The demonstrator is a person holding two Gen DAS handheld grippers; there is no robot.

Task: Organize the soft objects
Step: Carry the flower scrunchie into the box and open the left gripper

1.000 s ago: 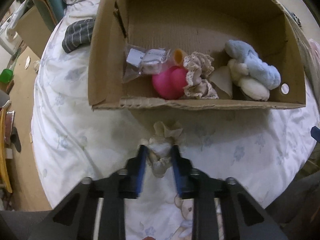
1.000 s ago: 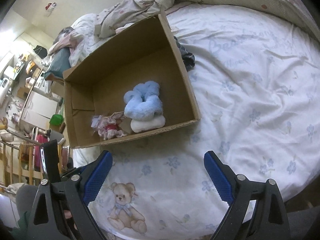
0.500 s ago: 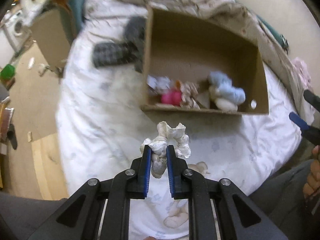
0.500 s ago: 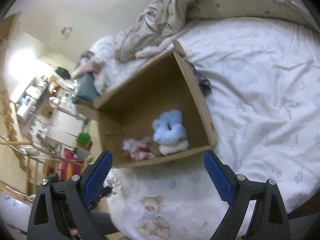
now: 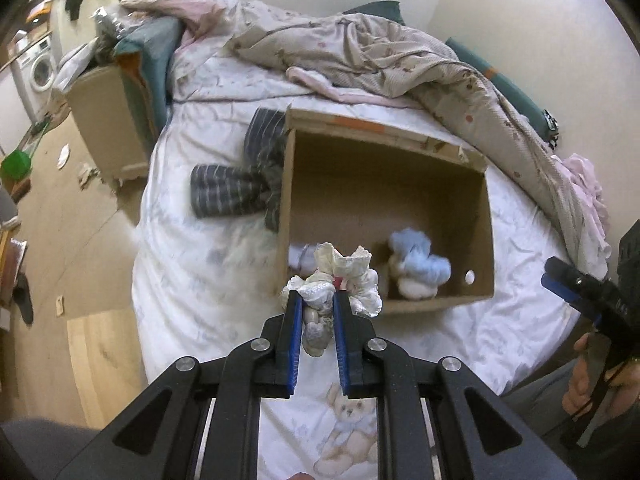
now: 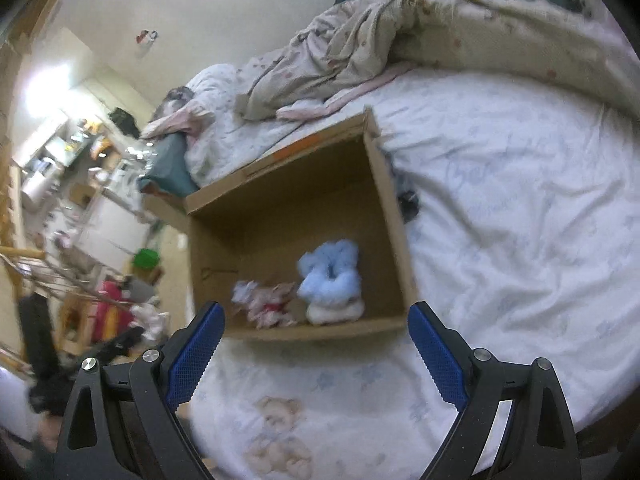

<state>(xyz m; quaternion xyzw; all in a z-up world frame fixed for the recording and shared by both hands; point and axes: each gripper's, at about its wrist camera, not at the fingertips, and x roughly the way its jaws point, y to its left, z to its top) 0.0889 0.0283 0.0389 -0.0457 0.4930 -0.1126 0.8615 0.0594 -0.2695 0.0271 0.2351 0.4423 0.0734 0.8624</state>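
Observation:
My left gripper (image 5: 315, 300) is shut on a cream lace scrunchie (image 5: 344, 276) and holds it high above the bed, in front of the cardboard box (image 5: 400, 144). The box holds a blue and white fluffy scrunchie (image 5: 418, 270) and other small soft items, partly hidden behind the held scrunchie. In the right wrist view the box (image 6: 384, 208) shows the blue scrunchie (image 6: 332, 272) and a frilly pink-white piece (image 6: 266, 306). My right gripper (image 6: 316, 330) is open and empty above the bed, in front of the box; it also shows at the right of the left wrist view (image 5: 576, 288).
The box sits on a bed with a white floral sheet (image 5: 208, 264). A dark striped garment (image 5: 240, 184) lies left of the box. A rumpled beige blanket (image 5: 380, 52) lies behind it. The wooden floor (image 5: 60, 240) drops off at the left.
My left gripper has closed on the lace scrunchie and lifted it well up from the sheet. Both grippers have risen and pulled back, so the box looks smaller.

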